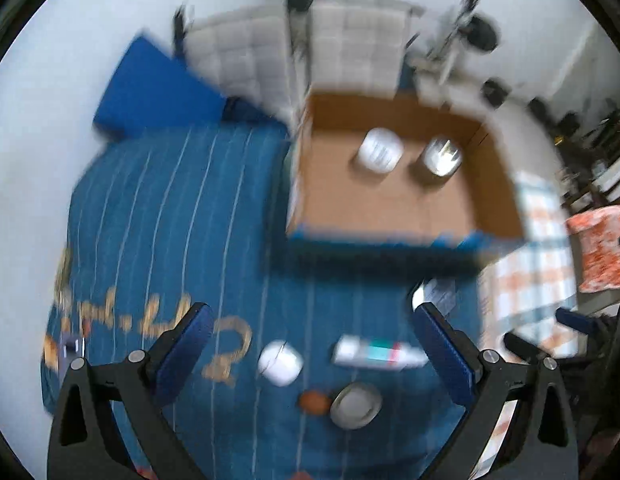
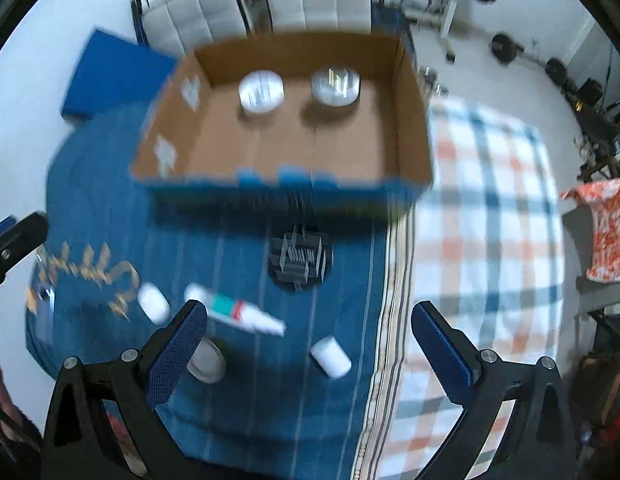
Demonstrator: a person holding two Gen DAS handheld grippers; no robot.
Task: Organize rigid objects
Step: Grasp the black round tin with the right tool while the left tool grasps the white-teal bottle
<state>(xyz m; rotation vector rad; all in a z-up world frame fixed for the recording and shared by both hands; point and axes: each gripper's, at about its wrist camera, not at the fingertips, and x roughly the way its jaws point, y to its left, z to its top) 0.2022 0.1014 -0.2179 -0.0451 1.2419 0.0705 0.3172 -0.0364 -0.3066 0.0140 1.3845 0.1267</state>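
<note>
1. My left gripper (image 1: 310,336) hangs with its blue-padded fingers (image 1: 182,352) spread wide and nothing between them; my right gripper (image 2: 308,336) is just as wide apart and just as empty.

2. Well ahead of both pairs of fingers stands the open brown cardboard box with a blue outer wall (image 2: 410,120). Two round, flat containers already sit on its floor, side by side but apart: a white-lidded one (image 2: 261,91) and a shinier, clear-looking one (image 2: 335,85).

3. On the blue striped cloth (image 1: 170,200), between my left fingers, lie a small white cylinder (image 1: 280,362), a white tube with a green and red band (image 1: 378,354), and nearer to me a round grey-white lid or tin (image 1: 356,400) beside a small brown blob (image 1: 314,402) I cannot identify through the blur.

4. Between my right fingers lies a short white cylinder (image 2: 331,357), on its side. Ahead of it sits a dark, ribbed plastic block (image 2: 300,258), just short of the box wall.

5. I judge the white cylinder the easiest next take: light, stiff, but smooth and likely to roll, so I would close across its round middle, pads square to its axis.

6. The tube looks softer; I would pinch it near the stiff cap end, gently.
</note>
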